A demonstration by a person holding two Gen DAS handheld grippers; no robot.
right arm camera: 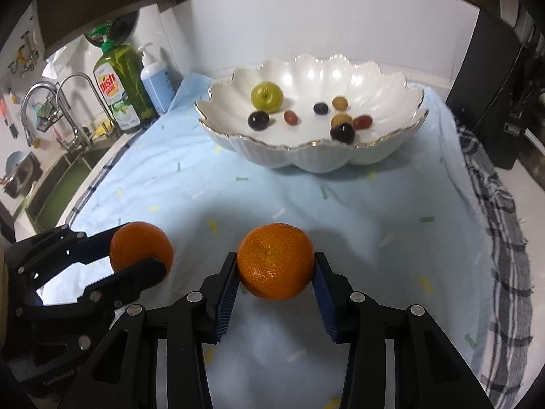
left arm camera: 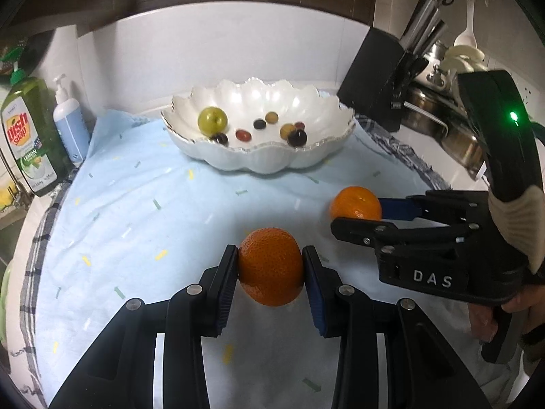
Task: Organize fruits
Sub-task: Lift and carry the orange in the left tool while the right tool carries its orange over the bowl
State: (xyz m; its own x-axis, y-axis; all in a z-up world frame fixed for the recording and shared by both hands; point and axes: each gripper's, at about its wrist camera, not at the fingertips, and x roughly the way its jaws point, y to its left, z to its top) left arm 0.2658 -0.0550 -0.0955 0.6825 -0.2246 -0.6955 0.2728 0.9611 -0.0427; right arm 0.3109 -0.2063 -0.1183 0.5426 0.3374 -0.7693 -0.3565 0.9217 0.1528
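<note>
My left gripper (left arm camera: 269,260) is shut on an orange mandarin (left arm camera: 270,272), lifted a little above the light blue cloth (left arm camera: 143,211). My right gripper (right arm camera: 276,267) grips a second mandarin (right arm camera: 276,259), with both pads pressed on its sides. In the left wrist view that right gripper (left arm camera: 354,211) and its mandarin (left arm camera: 356,202) are at the right. In the right wrist view the left gripper (right arm camera: 138,254) with its mandarin (right arm camera: 141,245) is at the left. Behind stands a white scalloped bowl (left arm camera: 259,163) (right arm camera: 306,156), which holds a green round fruit (left arm camera: 212,121) (right arm camera: 267,95) and several grapes.
A green dish soap bottle (left arm camera: 29,136) (right arm camera: 124,85) and a blue pump bottle (left arm camera: 68,122) stand at the left by the sink (right arm camera: 64,173) and taps. A black knife block (left arm camera: 378,78) and steel pots (left arm camera: 442,126) are at the right. A checked towel (right arm camera: 500,211) lies under the cloth.
</note>
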